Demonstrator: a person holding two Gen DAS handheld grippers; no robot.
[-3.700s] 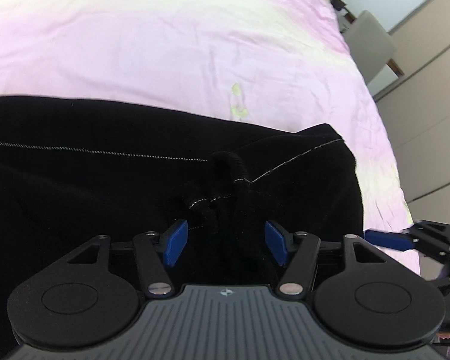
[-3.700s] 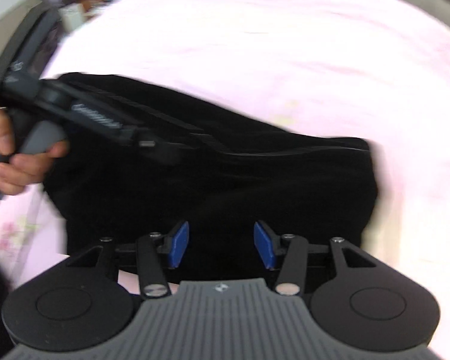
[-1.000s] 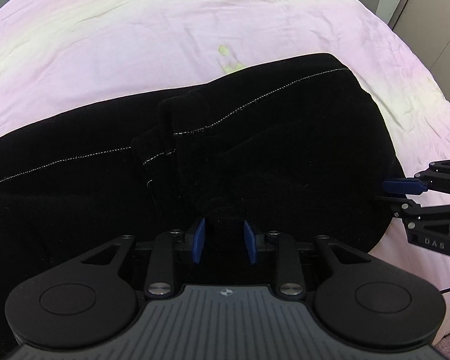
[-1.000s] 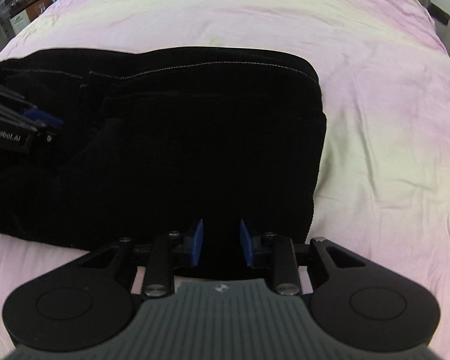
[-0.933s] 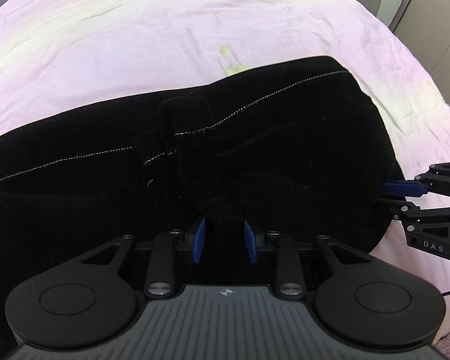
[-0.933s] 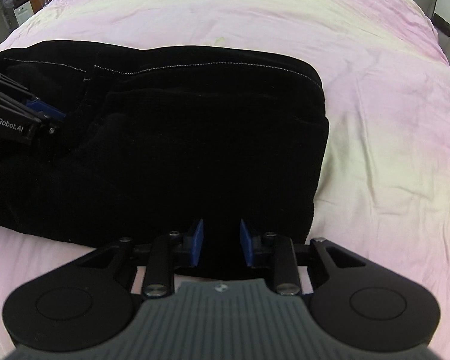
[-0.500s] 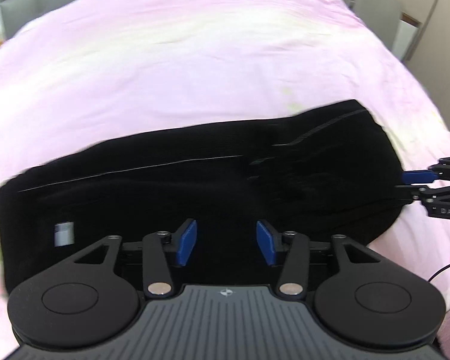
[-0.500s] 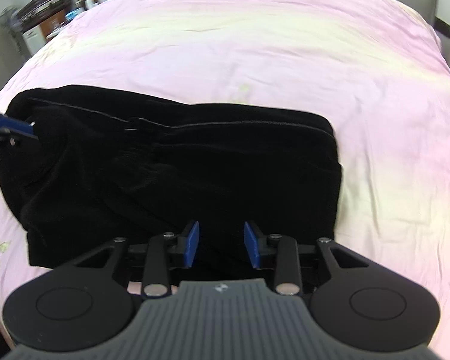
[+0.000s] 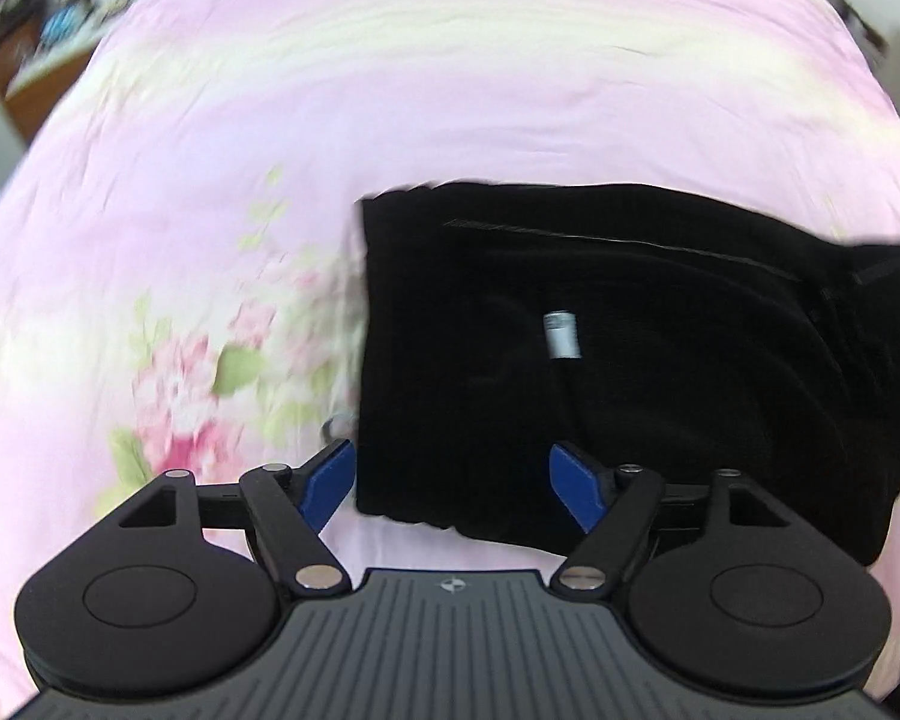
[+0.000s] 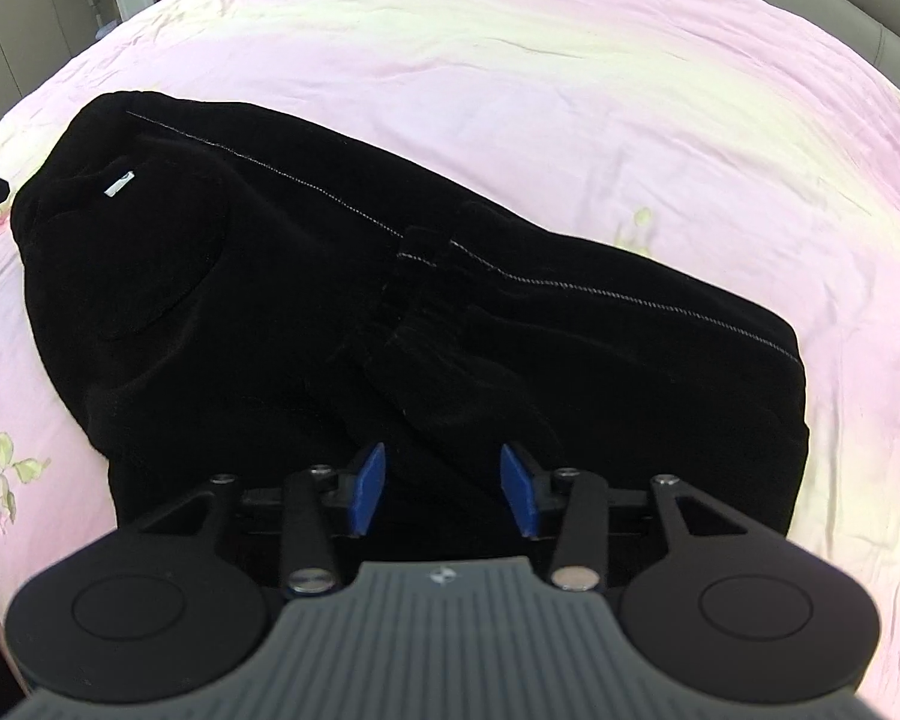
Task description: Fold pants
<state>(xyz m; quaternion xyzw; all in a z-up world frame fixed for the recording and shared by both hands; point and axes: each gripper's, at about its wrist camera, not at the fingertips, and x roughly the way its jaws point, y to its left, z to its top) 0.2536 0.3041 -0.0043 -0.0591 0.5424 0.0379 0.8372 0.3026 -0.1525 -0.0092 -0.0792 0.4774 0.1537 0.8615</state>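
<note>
1. Spreading wide under everything: one bed (image 10: 570, 60) in pink floral sheet.
2. Lying at its centre, one pair of black pants (image 10: 390, 312), already doubled into a thick bundle.
3. Hovering at 6 o'clock, two tongs: left tongs (image 9: 453, 486) and right tongs (image 10: 444, 489), both gaping apart, gripping nothing.
4. Showing at 10 o'clock, one white label (image 10: 119, 185).
5. Judging next: regrasping one end, folding again.

Black linkage arms with silver screws, blue finger pads, ribbed grey housing on left claw (image 9: 452, 483) and right claw (image 10: 444, 489).
</note>
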